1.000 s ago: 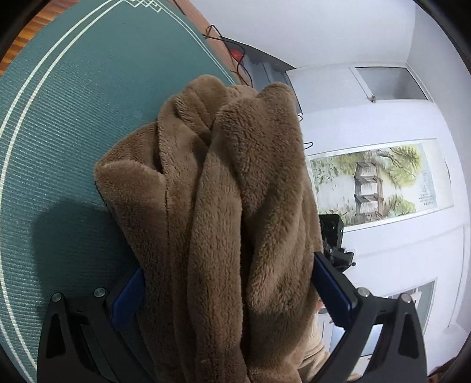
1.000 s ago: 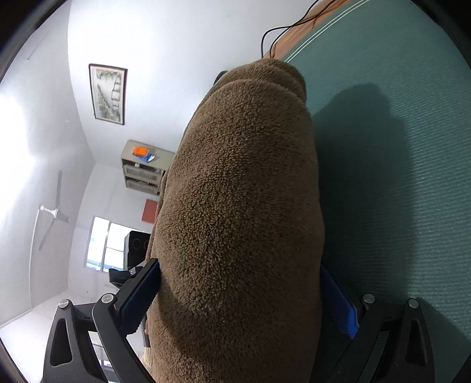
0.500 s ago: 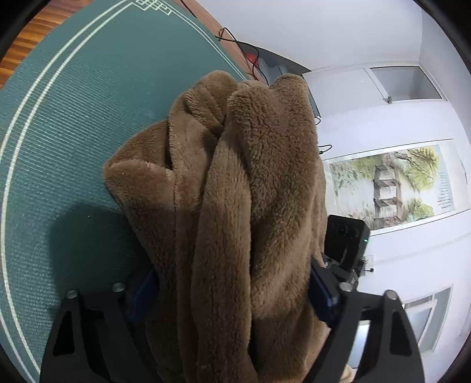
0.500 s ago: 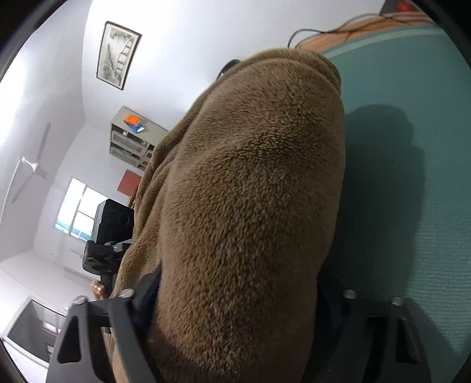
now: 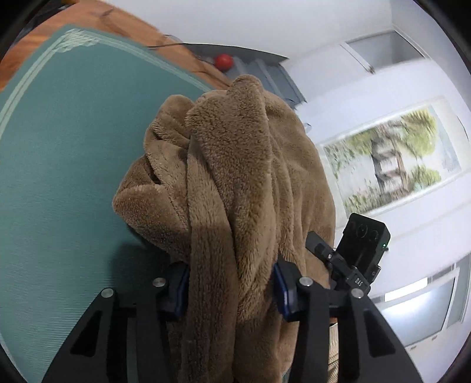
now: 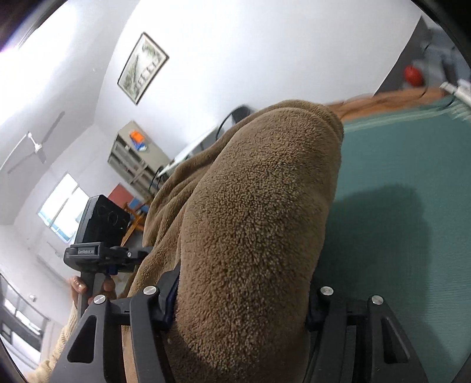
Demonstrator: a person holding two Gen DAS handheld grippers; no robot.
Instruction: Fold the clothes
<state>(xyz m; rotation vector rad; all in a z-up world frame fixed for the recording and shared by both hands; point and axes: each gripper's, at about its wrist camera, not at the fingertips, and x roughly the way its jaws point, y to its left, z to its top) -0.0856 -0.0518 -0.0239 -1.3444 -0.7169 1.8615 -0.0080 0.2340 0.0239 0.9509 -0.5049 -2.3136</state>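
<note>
- Left wrist view is showing the left gripper (image 5: 231,287) clamping down on a thick bunch of the brown fleece garment (image 5: 235,182), which is hanging up off the green mat (image 5: 67,147).
- The mat's pale striped border (image 5: 26,79) is running along the upper left, wooden floor (image 5: 123,26) just past it, so there's lots of bare mat sitting free on that side.
- Right wrist view: the right gripper (image 6: 241,297) is also squeezing a fat fold of the fleece (image 6: 253,224), with open mat (image 6: 397,182) lying off to its right.
- Other stuff hanging around: a red ball (image 5: 223,61) by the far wall, a landscape painting (image 5: 391,159), a shelf unit (image 6: 134,156), and a hand (image 6: 88,287) gripping the other handle.
- Compared to a second ago, both sets of fingers are sitting noticeably closer together on the cloth, and the two grippers are looking nearer each other.
</note>
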